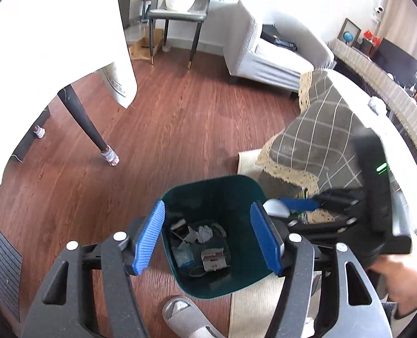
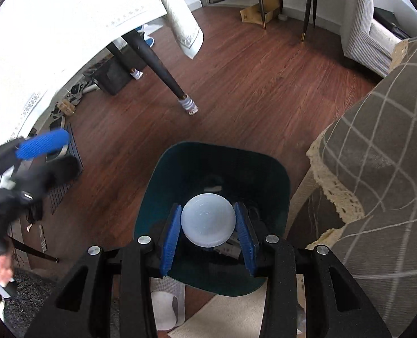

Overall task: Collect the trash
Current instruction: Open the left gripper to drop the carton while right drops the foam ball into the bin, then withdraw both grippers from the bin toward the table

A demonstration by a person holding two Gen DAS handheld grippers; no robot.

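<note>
A dark green trash bin [image 1: 245,194] stands on the wood floor with crumpled paper and wrappers [image 1: 201,248] inside. My left gripper [image 1: 208,239] is open and empty above the bin's mouth. My right gripper [image 2: 209,231] is shut on a white round lid [image 2: 208,219] and holds it over the bin [image 2: 163,186]. In the left wrist view the right gripper [image 1: 290,205] shows at the bin's right rim with the lid [image 1: 274,207] in it. The left gripper [image 2: 39,152] shows at the left edge of the right wrist view.
A sofa arm under a grey checked blanket [image 1: 315,129] sits just right of the bin. A table leg [image 1: 90,129] and white tablecloth [image 1: 53,28] are to the left. A grey slipper [image 1: 183,318] lies near the bin. An armchair [image 1: 264,53] and a side chair [image 1: 180,8] stand further back.
</note>
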